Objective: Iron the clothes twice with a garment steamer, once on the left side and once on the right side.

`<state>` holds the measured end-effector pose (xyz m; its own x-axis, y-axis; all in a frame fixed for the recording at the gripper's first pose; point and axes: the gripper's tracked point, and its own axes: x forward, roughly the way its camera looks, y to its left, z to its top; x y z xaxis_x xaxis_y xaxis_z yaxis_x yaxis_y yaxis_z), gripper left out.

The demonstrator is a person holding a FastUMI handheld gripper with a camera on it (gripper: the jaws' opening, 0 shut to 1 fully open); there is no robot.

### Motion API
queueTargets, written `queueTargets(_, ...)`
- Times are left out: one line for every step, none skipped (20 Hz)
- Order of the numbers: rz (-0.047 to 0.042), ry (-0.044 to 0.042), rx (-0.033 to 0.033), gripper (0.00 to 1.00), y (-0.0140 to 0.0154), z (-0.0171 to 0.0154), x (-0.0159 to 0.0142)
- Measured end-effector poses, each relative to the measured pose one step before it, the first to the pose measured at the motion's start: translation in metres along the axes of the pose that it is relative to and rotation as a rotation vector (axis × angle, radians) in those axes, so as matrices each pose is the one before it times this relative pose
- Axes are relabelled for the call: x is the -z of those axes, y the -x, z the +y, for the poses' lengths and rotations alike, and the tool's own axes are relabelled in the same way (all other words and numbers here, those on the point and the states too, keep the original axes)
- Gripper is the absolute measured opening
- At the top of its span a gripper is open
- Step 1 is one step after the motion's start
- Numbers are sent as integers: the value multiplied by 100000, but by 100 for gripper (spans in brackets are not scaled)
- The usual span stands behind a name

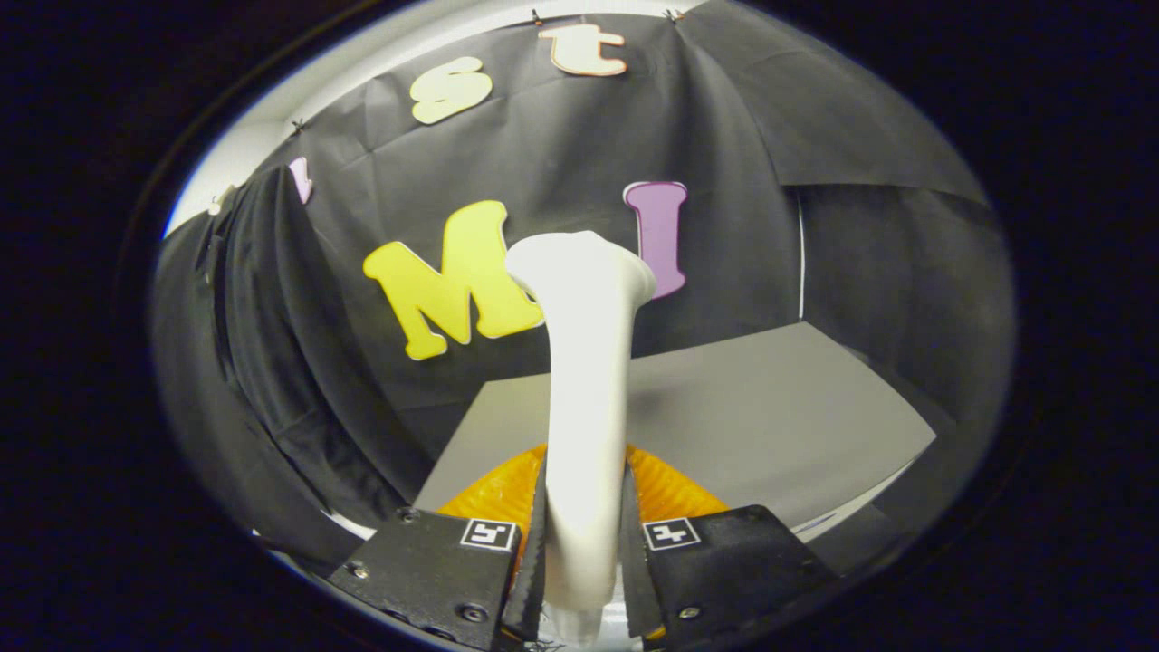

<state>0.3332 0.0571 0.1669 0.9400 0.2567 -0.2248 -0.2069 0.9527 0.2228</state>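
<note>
The claw point(584, 543) was closed on the white garment steamer point(584, 362), both fingers pressing its handle; a dark garment point(263, 362) hung beside the grey counter point(770, 426).

Brightness: you are looking at a dim booth; the dark wall cloth point(561, 163) soaks up most of the light.
Light source: it seems to come from above and in front, since the white garment steamer point(584, 380) is evenly lit along its handle.
Glare: the steamer's pale surface is near washed out, with little detail at its flared far end.
Shadows: soft ones lie on the grey table point(770, 407) to the right; the dark garment point(263, 344) at left is almost lost in folds.
Distortion: strong fisheye bending, so the table's edges curve and tilt.
Focus: the gripper point(584, 543), its fingers pressed on the steamer, looks slightly soft up close; the far wall is fairly sharp.
</note>
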Motion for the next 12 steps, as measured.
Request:
queueTargets(-1771, 1972, -94, 38, 814, 1082, -332)
queueTargets(-1977, 1473, -329, 38, 1063, 1181, -367)
queueTargets(-2070, 1254, -698, 38, 838, 1467, -404)
queueTargets(-1875, 1424, -777, 38, 452, 1484, -240)
queueTargets(-1817, 1137, -1089, 38, 683, 1482, -411)
queueTargets(-1545, 778, -1586, 38, 713, 1568, -312)
queueTargets(-1260, 490, -1517, 38, 429, 1602, -404)
queueTargets(-1372, 216, -1178, 38, 434, 1560, -410)
queueTargets(-1356, 233, -1140, 38, 285, 1483, -525)
queueTargets(-1394, -392, -1272, 38, 387, 1421, -605)
queueTargets(-1490, -60, -1650, 38, 181, 1681, -565)
queueTargets(-1693, -190, -1836, 38, 318, 1732, -604)
